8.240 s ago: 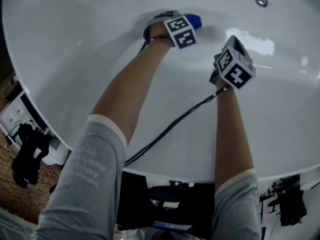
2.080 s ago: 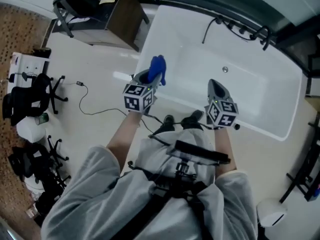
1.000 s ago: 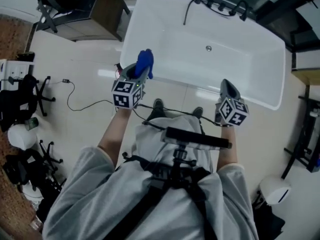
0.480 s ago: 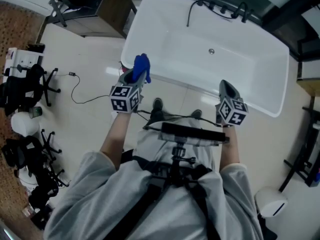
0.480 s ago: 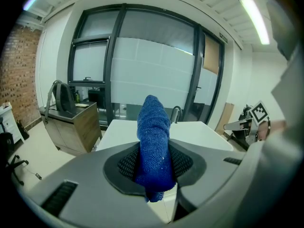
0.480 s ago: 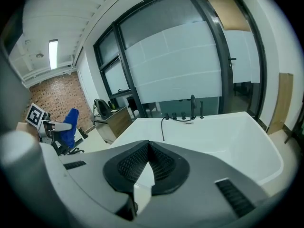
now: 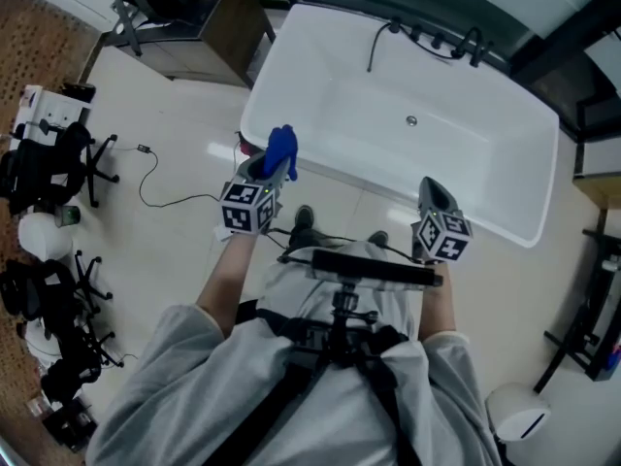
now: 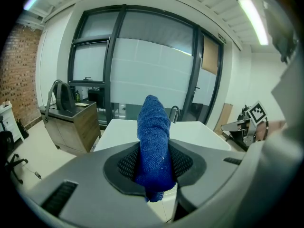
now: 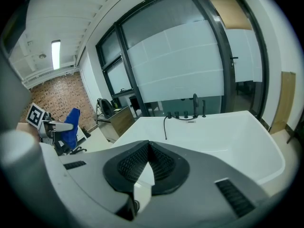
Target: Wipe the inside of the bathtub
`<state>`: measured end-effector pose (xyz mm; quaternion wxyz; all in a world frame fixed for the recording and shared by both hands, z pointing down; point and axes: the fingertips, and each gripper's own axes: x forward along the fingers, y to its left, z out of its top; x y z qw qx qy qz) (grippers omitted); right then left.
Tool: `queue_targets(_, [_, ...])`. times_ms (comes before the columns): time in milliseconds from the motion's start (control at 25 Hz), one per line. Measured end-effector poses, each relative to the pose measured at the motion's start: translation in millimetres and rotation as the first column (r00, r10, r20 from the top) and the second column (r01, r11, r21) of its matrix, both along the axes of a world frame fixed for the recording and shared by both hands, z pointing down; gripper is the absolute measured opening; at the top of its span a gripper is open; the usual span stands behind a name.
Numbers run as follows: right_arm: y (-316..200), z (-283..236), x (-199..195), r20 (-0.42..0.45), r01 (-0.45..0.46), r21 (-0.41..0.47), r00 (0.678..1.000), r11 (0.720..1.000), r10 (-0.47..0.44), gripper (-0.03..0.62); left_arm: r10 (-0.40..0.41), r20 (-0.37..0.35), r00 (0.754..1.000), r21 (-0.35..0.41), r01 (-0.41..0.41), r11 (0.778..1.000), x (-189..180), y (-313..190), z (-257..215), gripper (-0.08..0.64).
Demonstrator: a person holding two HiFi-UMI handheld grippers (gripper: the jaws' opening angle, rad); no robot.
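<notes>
The white bathtub (image 7: 320,95) stands on the floor ahead of me, with its drain (image 7: 411,120) and dark taps (image 7: 441,41) at the far side. My left gripper (image 7: 268,166) is held in the air over the tub's near left corner, shut on a blue cloth (image 7: 281,149) that sticks up between its jaws (image 8: 153,141). My right gripper (image 7: 434,194) hovers over the near rim, jaws shut with nothing between them (image 9: 148,161). The tub (image 9: 223,137) shows ahead in the right gripper view, and the cloth (image 9: 71,127) at that view's left.
A wooden cabinet (image 7: 209,27) stands left of the tub. A cable (image 7: 170,197) lies on the pale floor, with office chairs (image 7: 49,153) and gear at the far left. A rack (image 7: 597,328) stands at the right. The person's shoes (image 7: 303,223) are beside the tub.
Earlier both grippers were down inside the tub with the cloth on its wall. Now the person stands upright beside it, both grippers raised, cloth still held. Over the last second the hands barely move.
</notes>
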<state>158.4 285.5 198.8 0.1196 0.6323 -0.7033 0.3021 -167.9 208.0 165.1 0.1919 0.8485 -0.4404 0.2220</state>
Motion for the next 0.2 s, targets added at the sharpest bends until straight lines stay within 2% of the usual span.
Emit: queue_targets(200, [4.3, -1.3, -9.3, 0.003, 0.002, -0.003, 1.000, 1.000, -0.002, 0.008, 0.022, -0.006, 1.000, -0.010, -0.022, 1.000, 2.4, 3.6, 2.7, 0.123])
